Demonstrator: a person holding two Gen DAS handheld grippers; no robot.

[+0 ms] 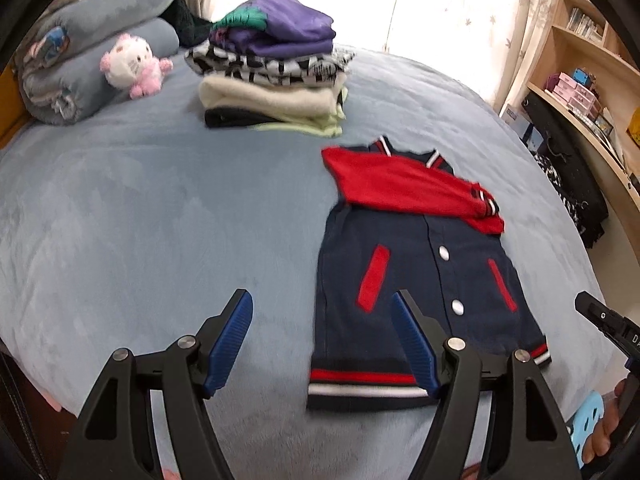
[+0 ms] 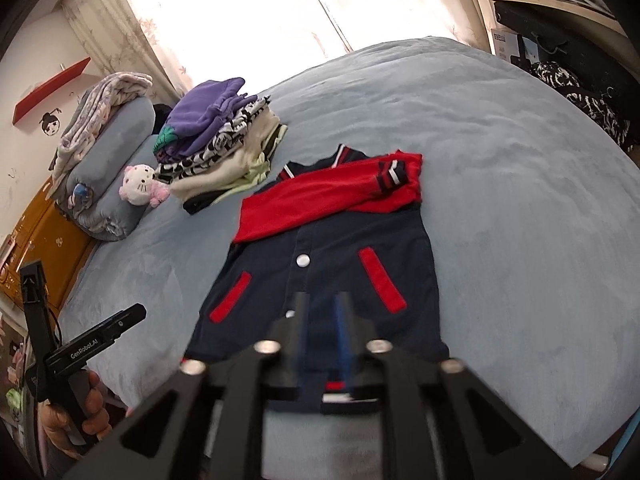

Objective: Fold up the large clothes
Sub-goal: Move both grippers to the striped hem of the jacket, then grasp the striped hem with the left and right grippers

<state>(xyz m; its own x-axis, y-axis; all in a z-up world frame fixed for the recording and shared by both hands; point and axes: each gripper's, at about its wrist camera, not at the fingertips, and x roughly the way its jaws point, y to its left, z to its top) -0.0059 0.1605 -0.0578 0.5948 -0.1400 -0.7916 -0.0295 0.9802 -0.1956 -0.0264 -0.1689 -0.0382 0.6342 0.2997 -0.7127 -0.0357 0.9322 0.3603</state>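
Note:
A navy varsity jacket (image 1: 416, 272) (image 2: 336, 252) lies flat on the blue bed cover (image 1: 160, 208), front up, hem toward me. Both red sleeves (image 1: 400, 184) (image 2: 320, 196) are folded across its chest. My left gripper (image 1: 322, 300) stands wide open above the bed at the jacket's lower left edge, with nothing gripped. My right gripper (image 2: 320, 304) hovers over the jacket's hem; its blurred fingers stand a narrow gap apart and hold nothing. Each view shows the other hand-held gripper at its edge.
A stack of folded clothes (image 1: 272, 76) (image 2: 216, 144) sits at the far side of the bed. Left of it sit a pink-and-white plush toy (image 1: 130, 64) and rolled grey-blue bedding (image 1: 92, 48). Wooden shelves (image 1: 580, 76) and dark bags (image 1: 568, 184) line the bed's right side.

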